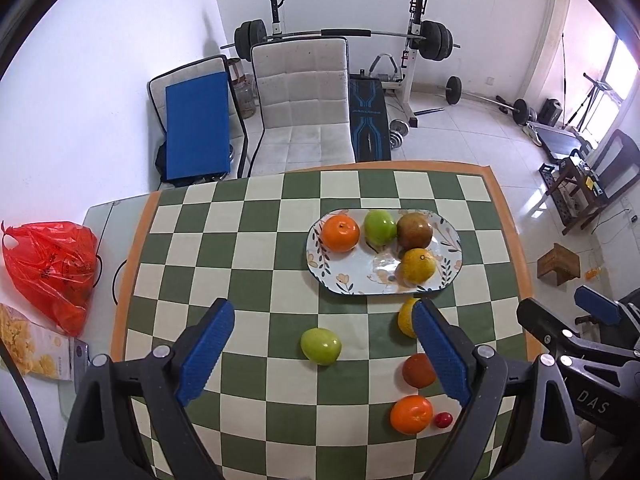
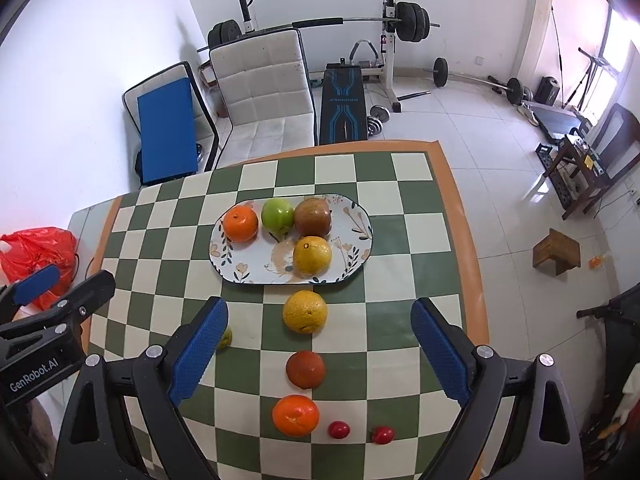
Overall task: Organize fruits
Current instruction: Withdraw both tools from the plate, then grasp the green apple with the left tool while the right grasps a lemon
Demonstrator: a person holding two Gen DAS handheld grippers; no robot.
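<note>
Fingers (image 1: 440,344) of both grippers wide apart, empty, over round glossy fruits (image 2: 305,312).

White walls and a pale tiled floor (image 1: 472,136) are seen. A barbell rack (image 1: 416,40), bench (image 1: 368,120) and white chair (image 1: 304,100) are set behind the table. Daylight is let in by a window (image 1: 624,68) at right.
</note>
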